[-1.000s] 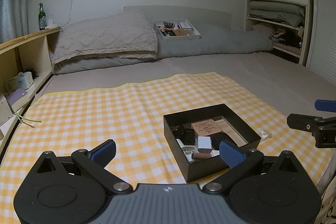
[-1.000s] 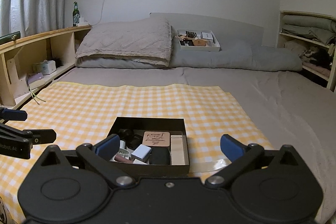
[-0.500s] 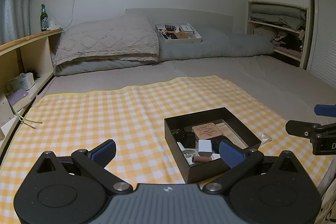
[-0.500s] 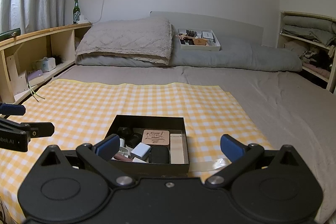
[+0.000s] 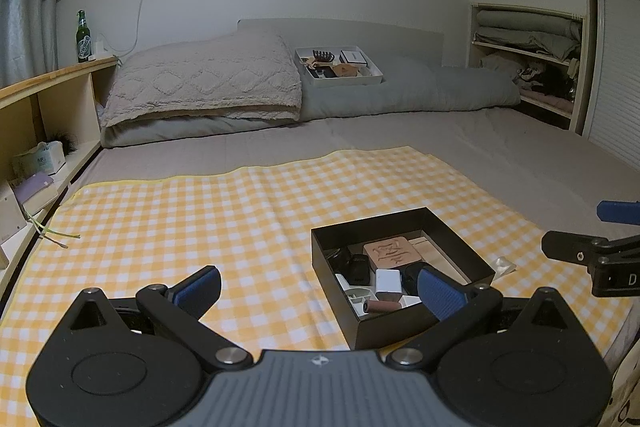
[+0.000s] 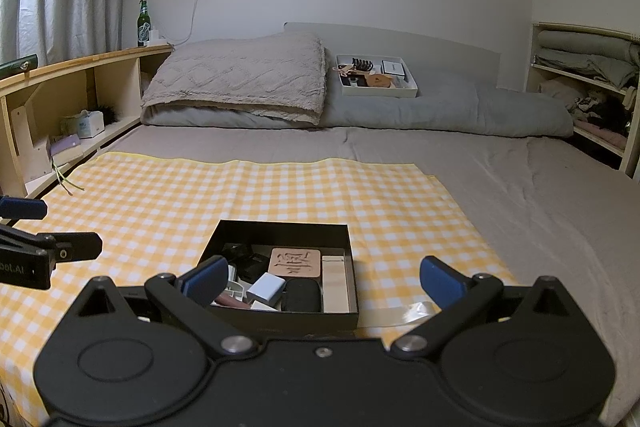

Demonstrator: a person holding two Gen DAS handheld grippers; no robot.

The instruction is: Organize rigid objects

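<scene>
Left gripper (image 5: 316,285): apart, empty, near the box.
Right gripper (image 6: 320,277): apart, empty.
Black box (image 6: 224,233): crowded; advise picking the topmost white block (image 6: 266,286) first.

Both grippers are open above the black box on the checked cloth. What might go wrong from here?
1. The black box is crowded: the white block leans on its neighbours, so open fingers reaching in may nudge or pinch two items at once.
2. The box sits on a checked cloth over soft bedding; pressing down could tip or slide it.
3. The left gripper and right gripper hover close together and may collide.
</scene>
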